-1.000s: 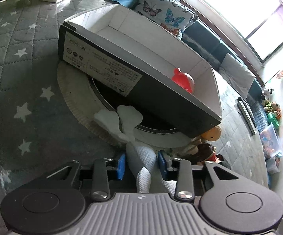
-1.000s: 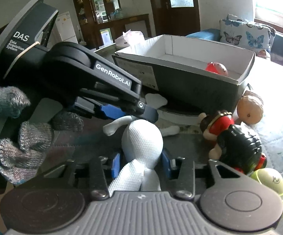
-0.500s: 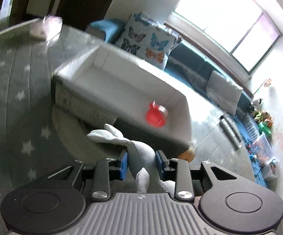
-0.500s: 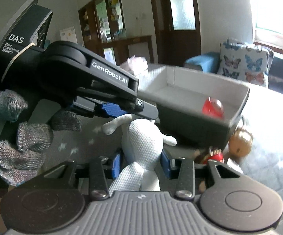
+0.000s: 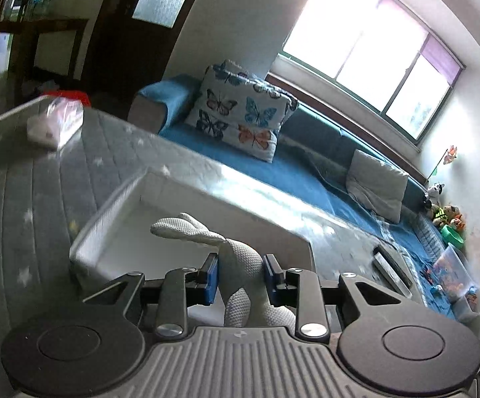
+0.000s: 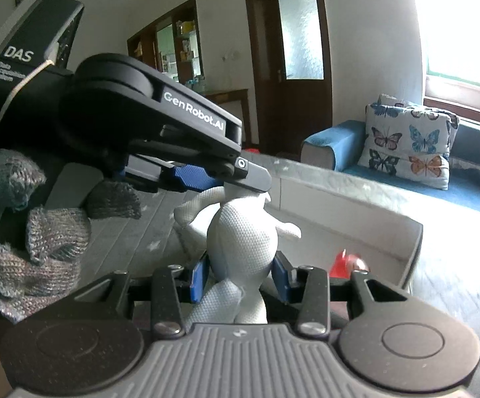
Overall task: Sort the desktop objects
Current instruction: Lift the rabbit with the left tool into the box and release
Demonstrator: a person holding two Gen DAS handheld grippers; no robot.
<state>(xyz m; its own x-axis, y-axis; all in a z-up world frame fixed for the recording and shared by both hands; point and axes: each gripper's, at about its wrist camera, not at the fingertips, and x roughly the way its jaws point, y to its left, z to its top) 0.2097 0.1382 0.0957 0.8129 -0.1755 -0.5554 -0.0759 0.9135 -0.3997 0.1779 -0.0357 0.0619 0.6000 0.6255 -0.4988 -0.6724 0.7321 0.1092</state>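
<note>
The right wrist view takes in both tools at once: the left gripper (image 6: 206,179), black with "GenRobot.AI" on its side, reaches in from the left with a grey knitted glove (image 6: 34,232) behind it, its blue pads (image 6: 193,175) pressed onto the upper part of a white mesh-fabric plush toy (image 6: 243,242), while the right gripper (image 6: 240,277) clamps the toy's body between its own blue pads. Only this view shows a small red toy (image 6: 348,262) lying inside the white-lined cardboard box (image 6: 356,205), near its right end. The left wrist view shows what the other cannot: the left gripper (image 5: 240,277) closed narrowly on the plush toy (image 5: 240,262), whose two long ears (image 5: 187,229) point left over the box (image 5: 114,205), and, far back on the grey star-quilted table cover (image 5: 24,199), a soft tissue pack (image 5: 55,122). So the toy is held in the air by both grippers, above the near edge of the box. Its cloth is pale, dimpled netting, with a stubby arm sticking out to the right. A butterfly-print cushion (image 6: 409,142) sits on the blue sofa (image 5: 306,172) behind.
</note>
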